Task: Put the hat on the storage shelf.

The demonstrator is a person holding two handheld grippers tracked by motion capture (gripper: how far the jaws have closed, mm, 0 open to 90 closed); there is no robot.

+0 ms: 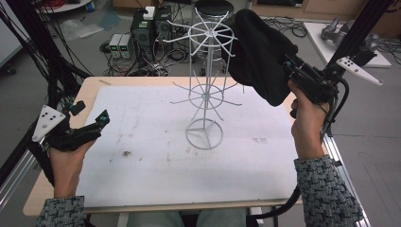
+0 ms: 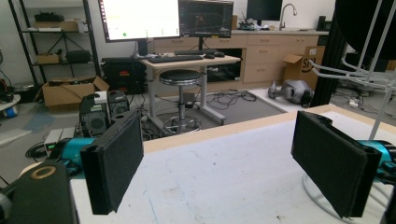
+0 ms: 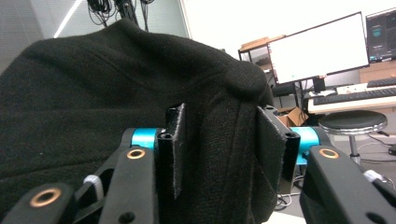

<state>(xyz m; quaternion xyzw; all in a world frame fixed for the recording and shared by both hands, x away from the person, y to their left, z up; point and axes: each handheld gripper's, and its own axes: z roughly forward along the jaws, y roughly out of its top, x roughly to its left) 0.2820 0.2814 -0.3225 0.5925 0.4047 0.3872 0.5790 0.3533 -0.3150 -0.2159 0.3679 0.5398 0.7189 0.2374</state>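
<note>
Right tongs (image 1: 289,71) clamp black cloth (image 1: 257,52) beside wire rack (image 1: 205,90).

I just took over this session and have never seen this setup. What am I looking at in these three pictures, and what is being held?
A person holds a two-jaw tool in each hand. The high view looks down on the table; each gripper view rides on one tool. A white wire rack stands on the table's white sheet. The right gripper is clamped on a black knit hat, lifted beside the rack's top ring. The left gripper is open and holds nothing, low over the table's left side.
</note>
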